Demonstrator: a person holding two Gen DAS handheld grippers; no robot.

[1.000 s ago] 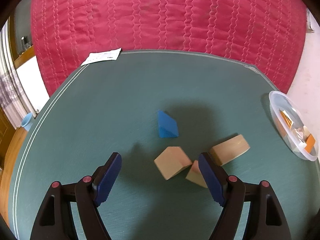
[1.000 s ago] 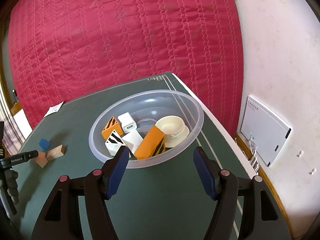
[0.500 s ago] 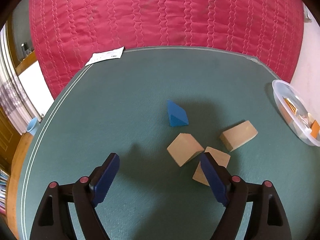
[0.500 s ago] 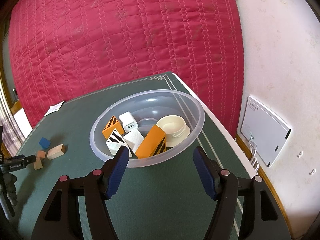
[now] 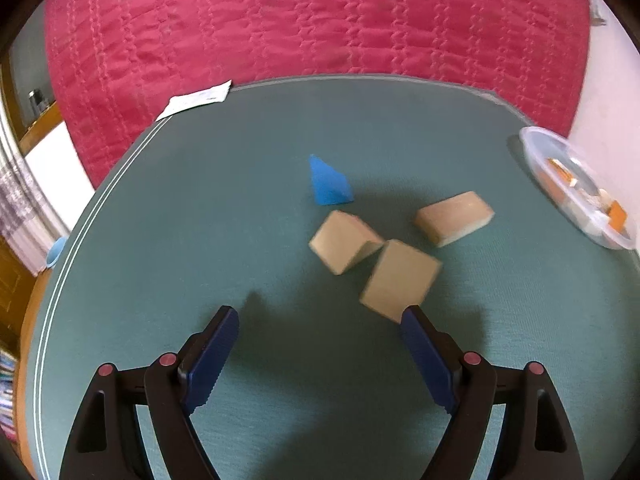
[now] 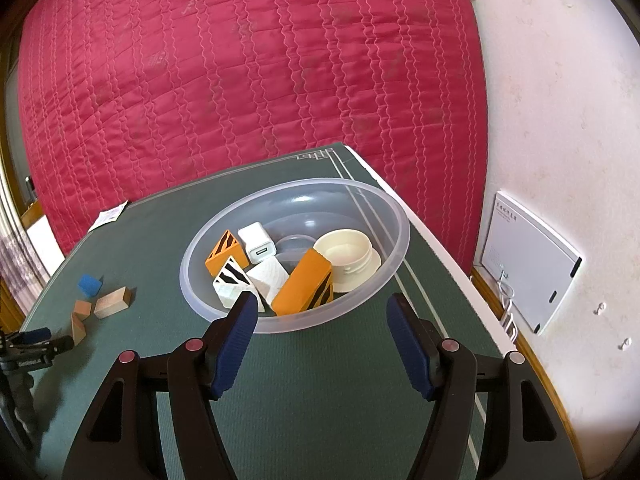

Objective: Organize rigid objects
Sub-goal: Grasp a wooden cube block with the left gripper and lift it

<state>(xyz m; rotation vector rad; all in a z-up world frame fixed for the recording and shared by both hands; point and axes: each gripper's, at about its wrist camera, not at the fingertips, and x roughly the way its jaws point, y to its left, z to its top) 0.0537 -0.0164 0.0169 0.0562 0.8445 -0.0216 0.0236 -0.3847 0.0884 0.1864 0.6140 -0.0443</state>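
Observation:
On the green table mat (image 5: 200,240) lie a blue wedge (image 5: 328,182), a wooden wedge (image 5: 344,240), a square wooden block (image 5: 400,276) and a long wooden block (image 5: 454,218). My left gripper (image 5: 320,314) stands open just short of them with nothing between its pads; its right fingertip sits at the square block's near corner. My right gripper (image 6: 320,300) hangs open in front of the clear plastic bowl (image 6: 384,208), not gripping its rim. In the bowl lie orange striped blocks (image 6: 304,288), a white charger (image 6: 258,242) and a cream lid (image 6: 348,258).
A white paper slip (image 5: 196,100) lies at the mat's far left corner. A red quilted cover (image 6: 248,72) hangs behind the table. A white wall with a white box (image 6: 528,268) runs close along the table's right edge. The left gripper (image 6: 48,340) shows at that view's left.
The left gripper has drawn back and to the left, so the blocks now lie farther ahead and the square block is uncovered. Its jaws stand slightly wider. The right gripper has not moved.

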